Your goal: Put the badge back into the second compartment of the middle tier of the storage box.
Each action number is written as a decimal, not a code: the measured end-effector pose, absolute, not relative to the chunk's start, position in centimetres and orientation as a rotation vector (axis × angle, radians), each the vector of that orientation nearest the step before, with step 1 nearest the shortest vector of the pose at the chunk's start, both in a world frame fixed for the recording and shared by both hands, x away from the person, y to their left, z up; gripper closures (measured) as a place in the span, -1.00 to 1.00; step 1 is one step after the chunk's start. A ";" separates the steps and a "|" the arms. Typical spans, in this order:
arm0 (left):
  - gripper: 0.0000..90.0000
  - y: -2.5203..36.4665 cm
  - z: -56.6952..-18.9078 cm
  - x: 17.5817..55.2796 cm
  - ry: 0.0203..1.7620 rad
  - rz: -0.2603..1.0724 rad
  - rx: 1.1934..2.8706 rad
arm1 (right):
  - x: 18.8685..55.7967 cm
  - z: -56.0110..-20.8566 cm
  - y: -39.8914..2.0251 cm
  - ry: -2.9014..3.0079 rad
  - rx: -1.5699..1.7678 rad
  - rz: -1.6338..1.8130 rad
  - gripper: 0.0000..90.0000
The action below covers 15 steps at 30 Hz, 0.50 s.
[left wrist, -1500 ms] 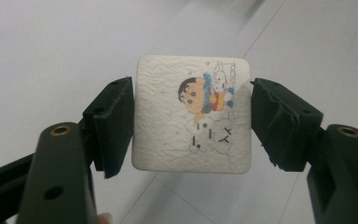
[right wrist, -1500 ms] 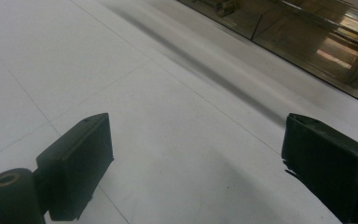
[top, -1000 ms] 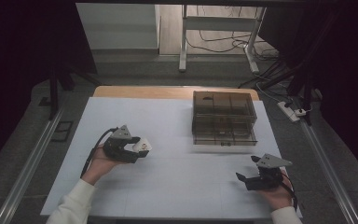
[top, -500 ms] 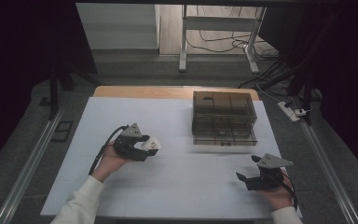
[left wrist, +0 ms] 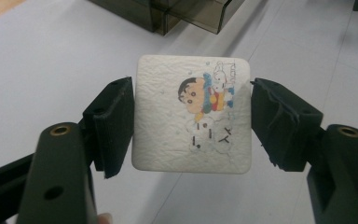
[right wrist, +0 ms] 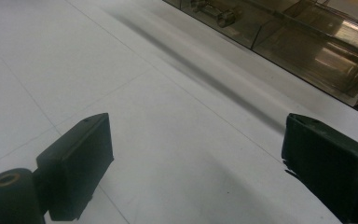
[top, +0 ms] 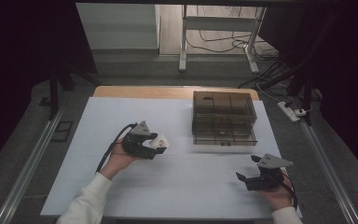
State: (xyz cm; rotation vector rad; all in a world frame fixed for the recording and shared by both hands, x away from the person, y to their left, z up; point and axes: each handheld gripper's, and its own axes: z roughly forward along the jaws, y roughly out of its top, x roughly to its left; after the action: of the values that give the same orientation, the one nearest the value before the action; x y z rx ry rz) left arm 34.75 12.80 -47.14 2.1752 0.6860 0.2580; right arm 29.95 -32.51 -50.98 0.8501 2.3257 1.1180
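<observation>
Looks like lab or recording studio, not home. White gridded table [top: 182, 186] stands alone under bright light, black curtains [top: 23, 56] dark on both sides. Bare grey floor [top: 135, 70] beyond, loose cables [top: 214, 44] trailing under metal frame legs [top: 183, 42], power strip [top: 292, 111] by table's right edge. Smoky plastic drawer box [top: 223, 119] on table.

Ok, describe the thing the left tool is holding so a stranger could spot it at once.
Start at the smoky drawer box on the white table. To its left, the left tool is clamped on a small white square packet with rounded corners. The colourful cartoon boy printed on its crinkled face marks it out from everything else.
</observation>
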 end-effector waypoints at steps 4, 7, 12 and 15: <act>-0.28 12.3 -46.9 34.9 0.676 0.259 2.171 | 30.0 -51.0 -32.5 2.329 0.846 1.124 -0.81; -0.27 12.0 -46.7 35.0 0.671 0.260 2.165 | 30.0 -51.0 -32.4 2.333 0.845 1.124 -0.81; -0.28 11.4 -46.5 35.1 0.661 0.258 2.161 | 30.0 -51.1 -32.4 2.331 0.846 1.126 -0.81; -0.27 11.0 -46.4 35.2 0.653 0.259 2.162 | 30.0 -51.1 -32.4 2.331 0.846 1.126 -0.81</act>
State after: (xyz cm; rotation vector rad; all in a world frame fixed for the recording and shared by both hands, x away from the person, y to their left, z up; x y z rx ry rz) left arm 35.17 11.03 -46.39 2.1620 0.6534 0.2593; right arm 29.99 -32.39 -51.08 0.8456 2.3311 1.1259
